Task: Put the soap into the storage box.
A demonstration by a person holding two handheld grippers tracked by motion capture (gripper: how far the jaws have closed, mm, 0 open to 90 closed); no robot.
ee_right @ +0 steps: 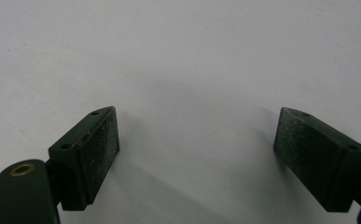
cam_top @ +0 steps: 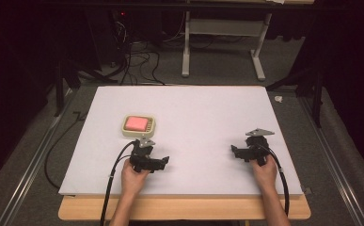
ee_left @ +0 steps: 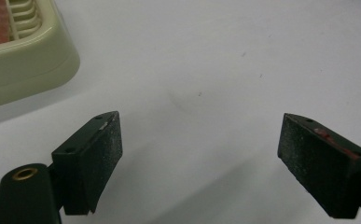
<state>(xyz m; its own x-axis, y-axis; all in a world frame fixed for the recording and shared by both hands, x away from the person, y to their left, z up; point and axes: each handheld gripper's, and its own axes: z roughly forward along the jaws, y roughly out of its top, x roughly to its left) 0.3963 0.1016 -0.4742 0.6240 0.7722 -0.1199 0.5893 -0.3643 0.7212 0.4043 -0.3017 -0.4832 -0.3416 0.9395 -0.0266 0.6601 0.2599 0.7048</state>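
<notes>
A cream square tray (cam_top: 138,126) holding a pink pad lies left of centre on the white board (cam_top: 193,108). Its rounded corner (ee_left: 33,60) fills the upper left of the left gripper view. My left gripper (cam_top: 162,163) rests on the board just in front of the tray, held by a hand, pointing right. Its jaws stand wide apart over bare board (ee_left: 199,135) with nothing between them. My right gripper (cam_top: 234,151) rests on the board's right side, pointing left. It is also open (ee_right: 197,135) and empty.
The white board sits on a wooden table (cam_top: 184,207) whose front edge is near the person's forearms. Black cables (cam_top: 111,179) trail from each gripper toward the person. Beyond the board are floor cables (cam_top: 137,61) and a grey table frame (cam_top: 222,42).
</notes>
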